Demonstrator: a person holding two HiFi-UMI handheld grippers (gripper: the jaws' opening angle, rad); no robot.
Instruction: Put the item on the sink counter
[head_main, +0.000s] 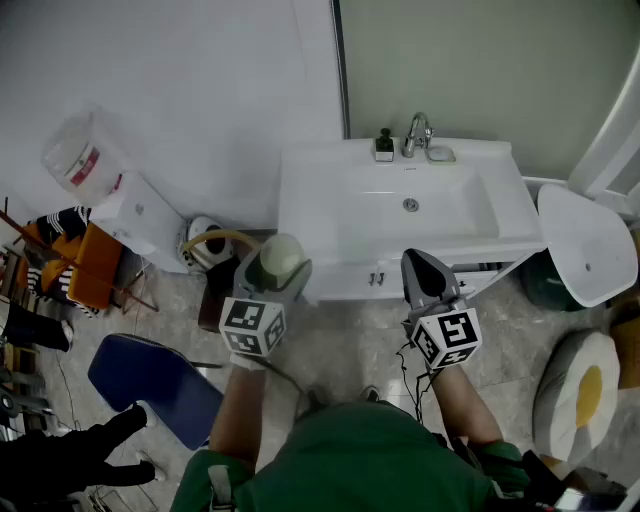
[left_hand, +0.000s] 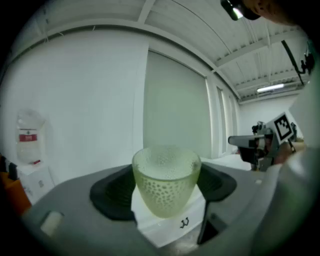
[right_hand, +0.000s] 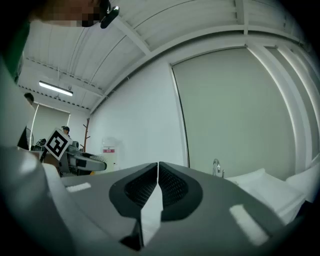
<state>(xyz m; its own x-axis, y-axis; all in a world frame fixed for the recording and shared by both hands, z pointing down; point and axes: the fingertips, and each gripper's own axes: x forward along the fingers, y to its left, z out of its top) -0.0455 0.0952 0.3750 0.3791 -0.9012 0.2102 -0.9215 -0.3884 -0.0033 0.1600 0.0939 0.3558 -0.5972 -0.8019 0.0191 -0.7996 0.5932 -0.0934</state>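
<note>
A pale green dimpled cup (left_hand: 166, 179) stands upright between the wide-set jaws of my left gripper (left_hand: 165, 185), which is shut on it. In the head view the cup (head_main: 279, 258) and left gripper (head_main: 272, 272) hang in front of the white sink counter (head_main: 310, 190), near its left front corner. My right gripper (head_main: 425, 272) is held in front of the counter's right half, jaws shut with nothing between them. From its own camera the right gripper (right_hand: 157, 186) shows both pads pressed together.
The sink basin (head_main: 420, 210) has a faucet (head_main: 417, 133) and a small dark bottle (head_main: 384, 146) at the back. A white round seat (head_main: 588, 245) stands to the right. A blue chair (head_main: 155, 385), a white box (head_main: 140, 215) and a kettle (head_main: 205, 243) sit on the left.
</note>
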